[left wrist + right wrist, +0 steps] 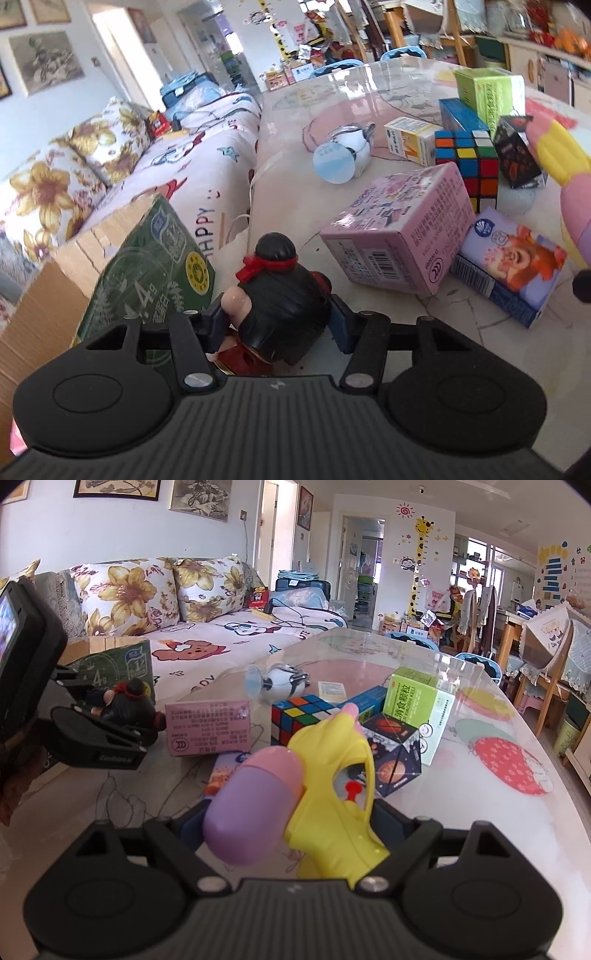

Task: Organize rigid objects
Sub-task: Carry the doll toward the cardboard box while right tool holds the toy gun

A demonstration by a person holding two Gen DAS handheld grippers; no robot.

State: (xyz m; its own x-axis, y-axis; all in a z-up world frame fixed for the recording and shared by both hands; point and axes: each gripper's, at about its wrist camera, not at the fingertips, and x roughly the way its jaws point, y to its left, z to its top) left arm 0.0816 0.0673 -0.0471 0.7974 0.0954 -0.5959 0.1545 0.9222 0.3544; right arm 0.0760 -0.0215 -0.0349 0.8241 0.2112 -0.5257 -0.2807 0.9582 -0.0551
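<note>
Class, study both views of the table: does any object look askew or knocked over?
Yes. The pink box is tipped on its side with its print upside down, leaning on the small tissue pack. The panda toy also lies on its side.

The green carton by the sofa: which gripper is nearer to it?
Left. The left gripper, holding the black figurine, is right beside the green carton. The right gripper, holding the toy water gun, is farther off.

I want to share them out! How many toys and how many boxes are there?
Toys: 4 (figure, cube, water gun, panda toy)
Small boxes: 6 (pink box, yellow box, blue box, green box, black box, pig box)
Big carton: 1
Total: 11
</note>
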